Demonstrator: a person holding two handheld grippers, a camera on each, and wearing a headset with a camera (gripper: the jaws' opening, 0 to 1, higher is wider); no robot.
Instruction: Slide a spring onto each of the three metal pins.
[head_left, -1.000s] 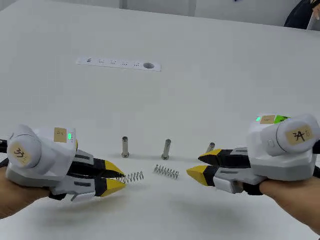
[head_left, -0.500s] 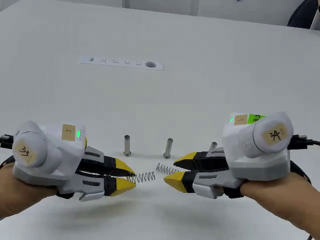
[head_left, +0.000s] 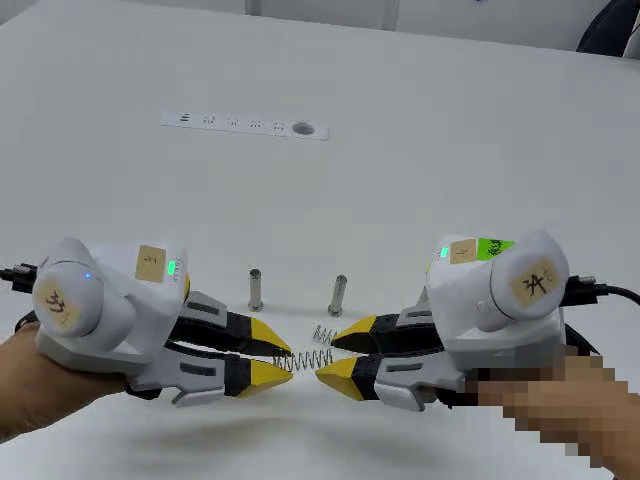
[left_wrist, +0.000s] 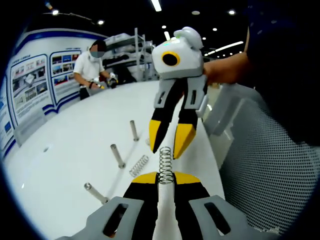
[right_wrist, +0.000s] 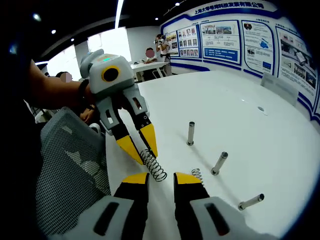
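My left gripper (head_left: 288, 358) is shut on one end of a spring (head_left: 305, 360), which sticks out to the right. My right gripper (head_left: 327, 357) faces it, open, its jaws on either side of the spring's free end. In the left gripper view the held spring (left_wrist: 165, 162) rises from my shut jaws toward the right gripper (left_wrist: 169, 145). In the right gripper view the spring (right_wrist: 154, 167) slants down from the left gripper (right_wrist: 142, 146) to between my open jaws. A second spring (head_left: 322, 334) lies on the table. Two upright pins (head_left: 255, 288) (head_left: 338, 294) stand behind; three pins (right_wrist: 190, 133) (right_wrist: 219, 162) (right_wrist: 250, 201) show in the right gripper view.
A white power strip (head_left: 243, 125) lies flat on the white table (head_left: 450, 150) farther back. People stand at benches in the background (left_wrist: 92, 67). A mesh chair back (right_wrist: 70, 170) is close to the table's near edge.
My right gripper has moved left until its open jaws straddle the free end of the held spring, covering the third pin. The left gripper has shifted slightly right, still gripping the spring.
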